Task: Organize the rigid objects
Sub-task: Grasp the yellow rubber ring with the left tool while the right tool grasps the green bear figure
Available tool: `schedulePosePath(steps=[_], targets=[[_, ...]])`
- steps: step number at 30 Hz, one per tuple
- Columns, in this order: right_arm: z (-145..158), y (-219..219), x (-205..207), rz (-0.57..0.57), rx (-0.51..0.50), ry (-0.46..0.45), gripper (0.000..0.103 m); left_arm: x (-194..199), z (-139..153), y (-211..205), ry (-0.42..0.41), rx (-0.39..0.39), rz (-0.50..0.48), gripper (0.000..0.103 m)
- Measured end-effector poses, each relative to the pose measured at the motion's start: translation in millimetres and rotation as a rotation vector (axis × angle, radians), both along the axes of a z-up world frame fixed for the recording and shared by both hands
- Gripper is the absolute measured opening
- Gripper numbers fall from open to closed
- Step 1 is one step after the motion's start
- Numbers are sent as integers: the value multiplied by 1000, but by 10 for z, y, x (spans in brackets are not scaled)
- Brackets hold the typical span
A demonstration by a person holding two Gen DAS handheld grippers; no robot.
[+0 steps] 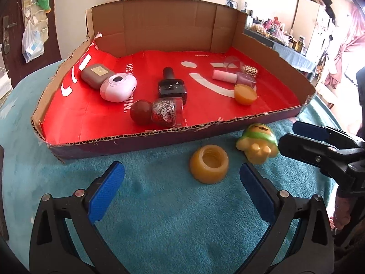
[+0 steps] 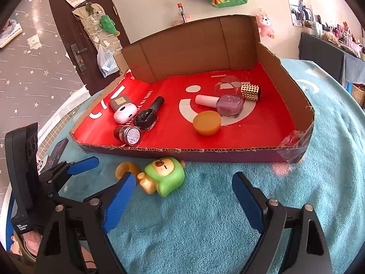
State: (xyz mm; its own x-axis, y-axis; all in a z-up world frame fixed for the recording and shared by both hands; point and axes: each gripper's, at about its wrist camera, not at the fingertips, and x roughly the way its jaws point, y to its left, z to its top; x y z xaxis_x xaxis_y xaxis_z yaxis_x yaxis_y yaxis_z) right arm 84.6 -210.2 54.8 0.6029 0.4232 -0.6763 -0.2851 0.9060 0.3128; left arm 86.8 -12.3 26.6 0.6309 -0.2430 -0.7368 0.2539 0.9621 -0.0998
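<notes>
On the teal towel, just outside the cardboard tray (image 1: 146, 140), an amber cup (image 1: 209, 164) lies with its hollow facing up. My left gripper (image 1: 182, 189) is open right behind it, and the cup sits ahead of the right fingertip. A green and yellow toy figure (image 2: 166, 175) lies on its side beside the cup (image 2: 124, 169). My right gripper (image 2: 183, 194) is open around the toy, which is close to the left pad, with no pad pressing on it. From the left wrist, the right gripper (image 1: 293, 138) comes in at the far right next to the toy (image 1: 257, 143).
The red-lined tray (image 2: 205, 154) holds a grey case (image 1: 97, 75), a pink round case (image 1: 118, 86), a black bottle (image 1: 172, 86), a red glitter bottle (image 1: 159, 111), a pink polish bottle (image 2: 229, 105), a gold-capped bottle (image 2: 249, 91) and an amber lid (image 2: 206, 123). Its back wall stands tall.
</notes>
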Motion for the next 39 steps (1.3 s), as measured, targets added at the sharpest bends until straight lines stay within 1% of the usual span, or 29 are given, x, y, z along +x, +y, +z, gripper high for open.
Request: schedulePosePath(steps=[5,9,15,20,22,28,30,32,35,39], targets=[[-35,-7,31,-4,1,11,89,103,-51,-78,30,27,15,103],[-48,-10,56,-8,3,17,89,133,-62,-95,36,52,37,103],[-57,14,67,1,11,21,89,145,-70,78,32,88,108,103],[-71,106,88,26,5,24,89,140,-94,344,46,52,156,103],[-72,150,108,33,1,26,89,137,-94,367,46,41,152,103],[-95,266,138,50,-5,34,89,141,-99,308,40,51,103,103],[-111,280,155,46,-8,40,85,142,-93,305,37,47,100,103],[-129,291,173,43,-9,51,83,139,-87,298,30,40,90,102],[-143,325,184,53,-13,52,83,126,-82,262,21,42,70,98],[-156,367,203,59,-18,50,81,120,-79,210,6,67,59,83]])
